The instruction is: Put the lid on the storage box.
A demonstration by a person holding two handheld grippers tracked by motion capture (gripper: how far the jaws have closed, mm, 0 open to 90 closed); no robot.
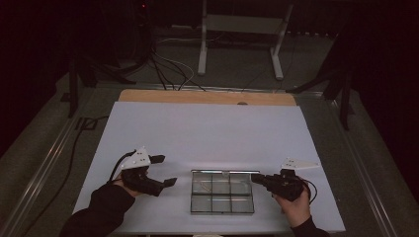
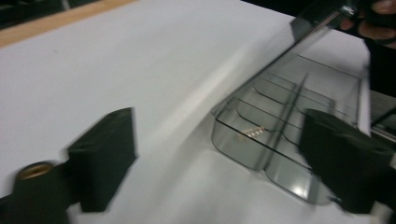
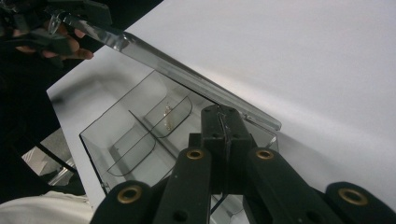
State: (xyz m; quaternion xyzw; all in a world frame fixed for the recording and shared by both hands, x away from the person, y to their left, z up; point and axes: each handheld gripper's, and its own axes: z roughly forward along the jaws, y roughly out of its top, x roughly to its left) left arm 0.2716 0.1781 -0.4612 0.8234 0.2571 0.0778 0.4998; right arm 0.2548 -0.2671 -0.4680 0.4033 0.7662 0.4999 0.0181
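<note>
A clear plastic compartment box (image 1: 222, 200) sits on the white table top (image 1: 207, 128) near the front edge. Its clear lid (image 3: 163, 60) is tilted up from the back edge. My right gripper (image 1: 254, 177) is at the box's right end, shut on the lid's corner (image 3: 224, 116). My left gripper (image 1: 166, 170) hovers left of the box, open and holding nothing. In the left gripper view its jaws stand wide (image 2: 224, 158), with the box (image 2: 280, 126) and raised lid (image 2: 280, 56) ahead. A small metallic piece (image 3: 168, 116) lies in one back compartment.
A wooden strip (image 1: 207, 97) runs along the table's far edge. Beyond it are cables on the floor and a grey metal stand (image 1: 242, 24). Metal rails (image 1: 49, 163) flank the table. White surface stretches behind the box.
</note>
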